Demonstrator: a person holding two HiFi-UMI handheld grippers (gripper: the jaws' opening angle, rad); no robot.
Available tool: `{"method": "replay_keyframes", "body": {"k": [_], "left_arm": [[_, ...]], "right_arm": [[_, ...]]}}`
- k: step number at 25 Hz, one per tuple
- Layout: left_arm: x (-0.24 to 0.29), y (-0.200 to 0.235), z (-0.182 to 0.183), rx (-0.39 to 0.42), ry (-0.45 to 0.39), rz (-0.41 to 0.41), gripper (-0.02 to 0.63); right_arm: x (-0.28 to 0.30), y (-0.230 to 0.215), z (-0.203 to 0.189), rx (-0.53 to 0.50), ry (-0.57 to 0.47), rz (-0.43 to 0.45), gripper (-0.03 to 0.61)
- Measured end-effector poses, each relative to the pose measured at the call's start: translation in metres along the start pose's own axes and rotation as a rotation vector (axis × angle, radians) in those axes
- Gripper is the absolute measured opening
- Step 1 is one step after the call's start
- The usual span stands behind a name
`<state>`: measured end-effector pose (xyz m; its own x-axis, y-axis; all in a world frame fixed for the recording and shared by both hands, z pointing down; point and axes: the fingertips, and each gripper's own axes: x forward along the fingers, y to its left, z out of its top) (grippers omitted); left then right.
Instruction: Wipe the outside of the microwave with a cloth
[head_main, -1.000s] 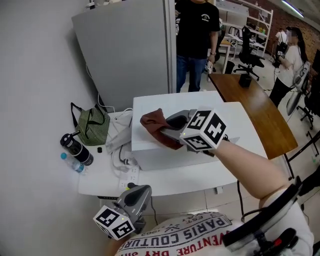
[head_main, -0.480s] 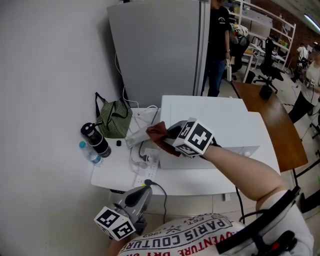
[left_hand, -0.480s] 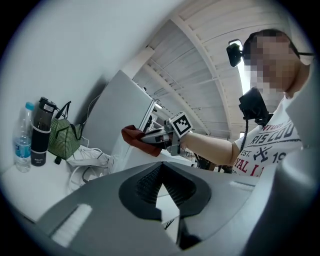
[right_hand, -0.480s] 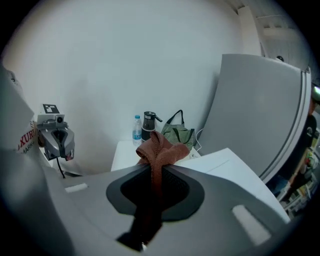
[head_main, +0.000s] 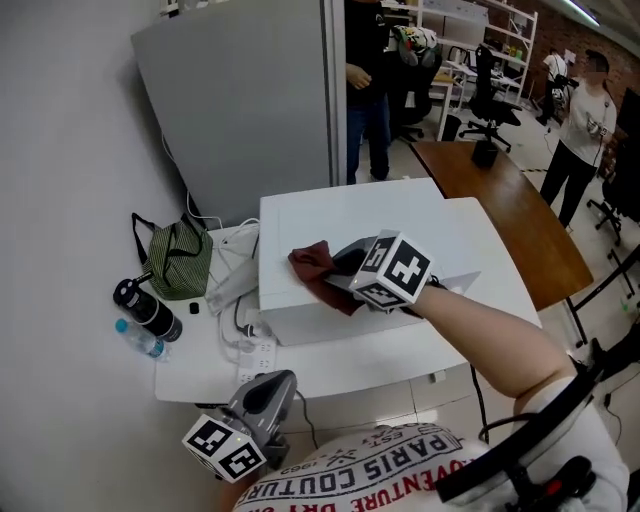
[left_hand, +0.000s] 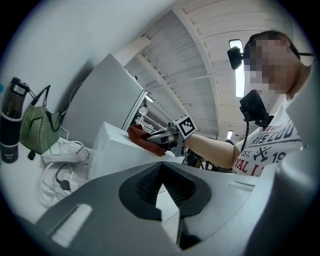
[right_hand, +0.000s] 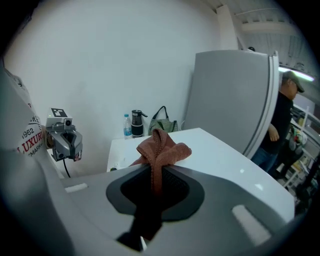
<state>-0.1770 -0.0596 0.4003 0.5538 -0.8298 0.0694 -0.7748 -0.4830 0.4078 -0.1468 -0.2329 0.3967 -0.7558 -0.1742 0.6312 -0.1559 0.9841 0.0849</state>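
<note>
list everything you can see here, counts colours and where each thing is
microwave: 1, white, on white table
cloth: 1, reddish brown, on microwave top
bag: 1, green, left of microwave
flask: 1, black, in front of the bag
water bottle: 1, clear, blue cap, beside flask
power strip: 1, white, by microwave
cabinet: 1, grey, behind
wooden table: 1, brown, right
right gripper: shut on cloth
left gripper: shut, empty, low by torso

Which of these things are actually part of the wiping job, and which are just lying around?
In use: microwave, cloth, right claw gripping the cloth.
Lying about: green bag, flask, water bottle, cables.
</note>
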Motion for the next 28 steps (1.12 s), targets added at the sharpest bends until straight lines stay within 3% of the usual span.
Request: {"method": "replay_keyframes", "body": {"k": [9,16,23,28], "left_arm": [[0.078,-0.042,-0.020,-0.005,0.105,-0.183,0.006],[0.111,-0.065,-0.027,-0.002,0.139,-0.256,0.006],[0.124,-0.080,-0.032,-0.012,0.155,-0.281,0.006],[0.118,-0.082,-0.030,-0.006,0.139,-0.262,0.005]], "right_arm": [[-0.122,-0.075,-0.108,0.206,0.027,-0.185,0.043],[-0.200,-0.113,-0.177,0.383,0.009,-0.280,0.043],[-0.216,-0.117,-0.189,0.470,-0.069,-0.273,0.043],[-0.218,-0.106,-0.178,0.461,-0.133,-0.260,0.043]]}}
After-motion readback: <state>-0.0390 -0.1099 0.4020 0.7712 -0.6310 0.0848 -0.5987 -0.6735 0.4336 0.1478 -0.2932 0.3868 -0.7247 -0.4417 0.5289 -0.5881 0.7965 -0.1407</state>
